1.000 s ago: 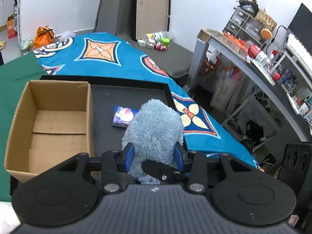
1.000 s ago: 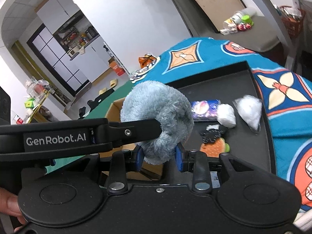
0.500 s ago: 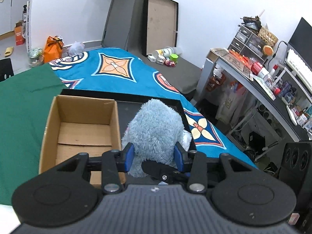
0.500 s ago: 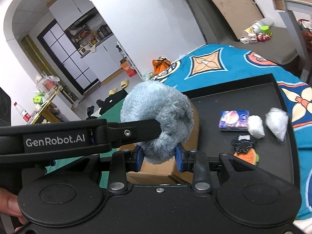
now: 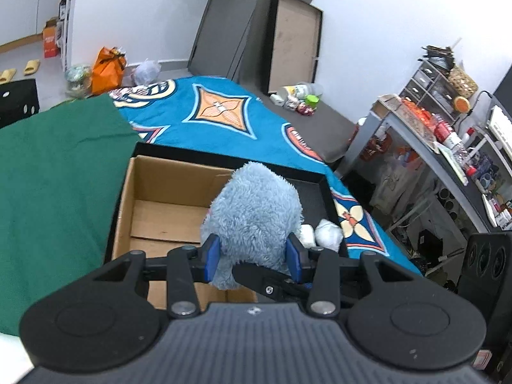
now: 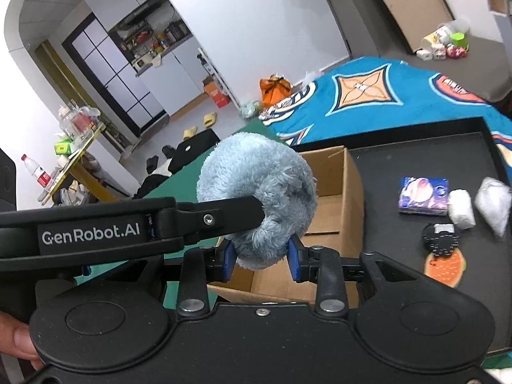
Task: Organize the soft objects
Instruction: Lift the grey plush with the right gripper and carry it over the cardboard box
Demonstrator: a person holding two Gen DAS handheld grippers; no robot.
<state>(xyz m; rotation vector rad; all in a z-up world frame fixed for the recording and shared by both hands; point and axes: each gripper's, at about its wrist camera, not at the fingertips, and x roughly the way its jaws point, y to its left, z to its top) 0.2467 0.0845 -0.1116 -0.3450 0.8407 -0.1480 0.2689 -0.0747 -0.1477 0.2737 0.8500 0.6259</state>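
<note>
Both grippers have carried the fluffy blue plush toy [image 5: 252,214] leftward since a second ago: it hung over the black tray's floor beside the box then, and now hangs in the air over the right part of the open cardboard box [image 5: 166,204]. In the left wrist view the box has shifted from the far left to the centre of the picture, and the small purple packet that was visible beside the toy is now hidden behind it.

The left gripper [image 5: 252,257] has its blue pads pressed into the toy's sides, clamped on it. The right gripper [image 6: 260,257] is likewise clamped on the same toy [image 6: 256,192], gripping its lower end, and the left gripper's black finger [image 6: 220,216] crosses from the left and presses into the fur.

The cardboard box [image 6: 332,198] stands at the left end of the black tray [image 6: 416,131]; only its bare cardboard floor flaps show inside. On the tray floor to the right of the box lie a small purple packet [image 6: 422,195], a white roll [image 6: 460,209], a white fluffy lump [image 6: 492,204], and nearer the camera a flat black and orange piece [image 6: 443,256]. The roll and lump lie just beside each other. The tray rests on a blue patterned cloth [image 5: 220,121], with a green cloth [image 5: 57,172] to the left
</note>
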